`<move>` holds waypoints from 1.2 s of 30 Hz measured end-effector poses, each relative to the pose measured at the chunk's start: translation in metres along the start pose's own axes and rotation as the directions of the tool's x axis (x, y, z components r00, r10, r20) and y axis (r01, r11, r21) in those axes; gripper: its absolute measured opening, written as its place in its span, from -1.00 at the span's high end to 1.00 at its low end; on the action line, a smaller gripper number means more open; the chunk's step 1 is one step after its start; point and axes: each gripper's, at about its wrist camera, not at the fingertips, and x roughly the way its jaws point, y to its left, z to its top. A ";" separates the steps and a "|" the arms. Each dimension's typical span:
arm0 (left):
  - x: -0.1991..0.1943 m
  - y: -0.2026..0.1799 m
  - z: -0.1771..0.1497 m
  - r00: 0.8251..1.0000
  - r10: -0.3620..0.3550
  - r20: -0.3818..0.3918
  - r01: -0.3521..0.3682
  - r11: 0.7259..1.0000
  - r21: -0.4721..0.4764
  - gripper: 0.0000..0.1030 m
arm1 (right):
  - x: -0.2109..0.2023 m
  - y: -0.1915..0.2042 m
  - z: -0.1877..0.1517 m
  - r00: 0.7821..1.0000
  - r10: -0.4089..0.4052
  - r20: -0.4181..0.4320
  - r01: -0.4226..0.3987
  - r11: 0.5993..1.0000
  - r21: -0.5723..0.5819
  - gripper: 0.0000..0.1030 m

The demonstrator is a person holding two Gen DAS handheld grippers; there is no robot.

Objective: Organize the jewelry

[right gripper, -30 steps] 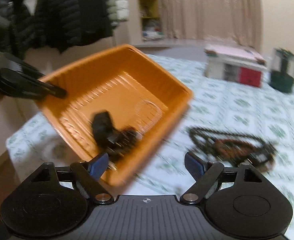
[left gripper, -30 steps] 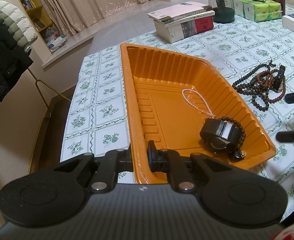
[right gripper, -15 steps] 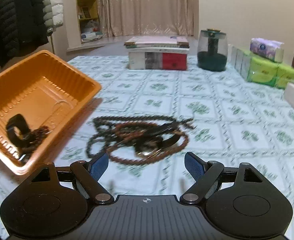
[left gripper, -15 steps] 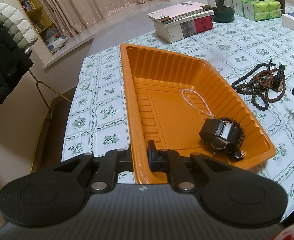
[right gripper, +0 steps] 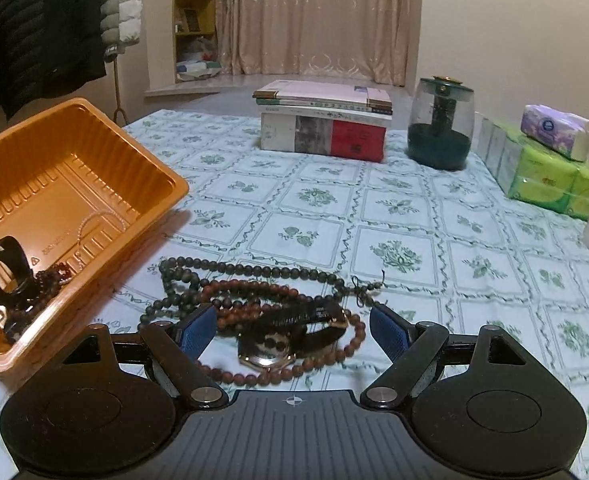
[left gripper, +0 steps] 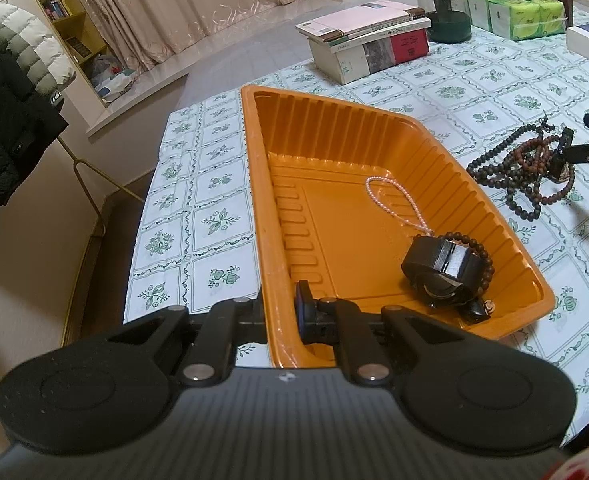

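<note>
- Clamped on the near wall of the orange tray [left gripper: 334,152], the left gripper [left gripper: 280,312] has one finger outside the rim and one inside, with the plastic pinched between them.
- Right gripper [right gripper: 292,330] stands wide, its blue pads [right gripper: 196,330] on either side of a heap of jewelry on the tablecloth [right gripper: 394,208]; the pads touch nothing that can be seen.
- That heap is a long dark bead strand [right gripper: 254,270], a reddish-brown bead strand [right gripper: 250,292] tangled with it, and a wristwatch [right gripper: 270,350] with a dark strap lying on top (its face tipped toward the camera).
- Seen from the left wrist camera, the same heap lies on the cloth well to the right of the tray, with the right gripper's fingers reaching in from the frame edge.
- Inside the tray, near its right-hand end in the left wrist view, sit a black watch [left gripper: 440,270] with its band curled, a dark bead bracelet [left gripper: 476,246] touching it, and a thin pink bead string [left gripper: 398,200] stretched toward the middle.
- Farther back on the table stand a stack of books [right gripper: 326,120], a dark green glass jar [right gripper: 440,124], and green tissue packs [right gripper: 550,176].
</note>
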 end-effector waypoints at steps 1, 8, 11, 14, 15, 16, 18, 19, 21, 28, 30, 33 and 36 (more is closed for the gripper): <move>0.000 0.000 0.000 1.000 0.001 0.000 -0.001 1.000 0.001 0.81 | 0.004 0.000 0.001 1.000 0.001 -0.004 -0.001 1.000 -0.006 -0.62; 0.003 0.002 0.000 1.000 0.004 -0.004 -0.004 1.000 0.000 0.81 | 0.028 -0.002 0.001 0.999 0.017 -0.046 -0.018 0.999 -0.027 -0.61; 0.002 0.000 0.000 1.000 0.003 -0.002 -0.003 1.000 0.001 0.81 | 0.032 -0.004 0.001 0.998 0.030 -0.057 -0.031 0.999 -0.010 -0.29; 0.002 0.000 0.000 1.000 0.005 -0.002 -0.005 1.000 0.002 0.81 | 0.026 -0.003 0.001 0.999 0.016 -0.047 -0.016 1.000 -0.014 -0.15; 0.003 0.000 0.000 1.000 0.005 -0.002 -0.005 1.000 0.002 0.81 | 0.024 -0.003 0.000 0.999 0.015 -0.044 -0.016 1.000 -0.015 -0.13; 0.003 0.000 0.000 1.000 0.005 -0.001 -0.005 1.000 0.002 0.81 | 0.020 -0.001 0.000 0.999 0.015 -0.036 -0.016 1.000 -0.022 -0.09; 0.003 -0.001 0.000 1.000 0.005 0.001 -0.005 1.000 0.004 0.81 | 0.014 0.003 0.000 1.000 0.013 -0.026 -0.014 0.999 -0.041 -0.02; 0.002 -0.001 0.000 1.000 0.004 0.002 -0.004 1.000 0.003 0.82 | 0.011 0.006 0.000 1.000 0.007 -0.019 -0.008 0.999 -0.049 0.05; 0.003 -0.003 0.000 1.000 -0.012 -0.002 0.012 1.000 0.005 0.86 | 0.005 0.011 -0.001 1.000 -0.013 -0.005 0.012 0.998 -0.067 0.10; 0.003 -0.005 -0.001 1.000 -0.005 -0.001 0.005 1.000 0.008 0.87 | -0.016 0.019 0.004 0.999 -0.026 0.039 0.029 0.996 -0.086 0.13; 0.003 -0.004 -0.001 1.000 -0.007 -0.001 0.007 1.000 0.008 0.88 | -0.021 0.021 0.006 0.998 -0.022 0.051 0.026 0.996 -0.090 0.13; 0.003 -0.004 -0.002 1.000 -0.009 0.000 0.009 1.000 0.008 0.89 | -0.026 0.025 0.012 0.998 -0.012 0.066 0.018 0.995 -0.096 0.13; 0.003 -0.004 -0.001 1.000 -0.011 0.002 0.011 1.000 0.008 0.89 | -0.032 0.031 0.018 0.997 0.002 0.083 0.006 0.995 -0.103 0.13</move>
